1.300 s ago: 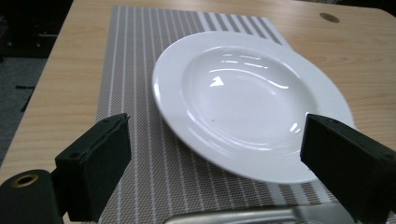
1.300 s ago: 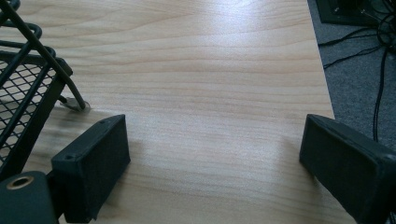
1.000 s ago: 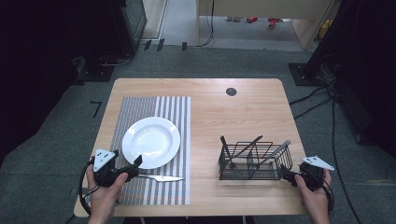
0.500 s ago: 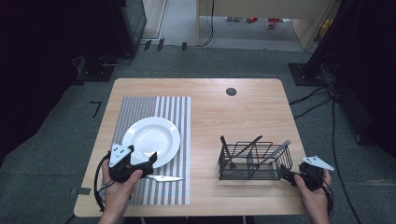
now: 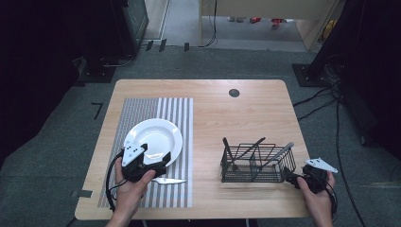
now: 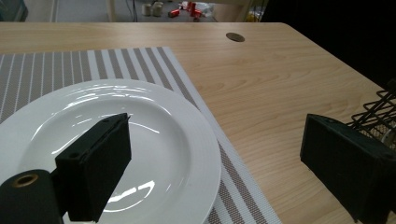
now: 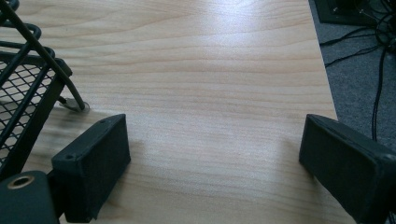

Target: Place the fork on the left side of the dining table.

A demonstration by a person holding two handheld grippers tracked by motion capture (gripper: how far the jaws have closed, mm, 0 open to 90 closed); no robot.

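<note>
the left gripper sits over the near rim of the white plate, which lies on the striped placemat toward the left edge of the table. in the left gripper view its jaws stand wide apart with nothing between them: one black jaw hangs above the plate's bowl, the other out over bare wood beyond the placemat's right border. whether the jaws touch the plate cannot be told. the hand that grips it comes in from the near edge of the table.

a knife lies flat on the placemat just beside the plate's near rim, toward the near edge of the table, blade pointing right. it lies close under the left gripper; contact cannot be told from above.

the black wire basket stands near the right near corner of the table, with dark utensils leaning in it.

the right gripper rests just beside the basket's right end, by the right edge of the table. in the right gripper view its jaws are spread wide over bare wood, empty, with the basket's mesh wall and foot just left of the left jaw.
</note>
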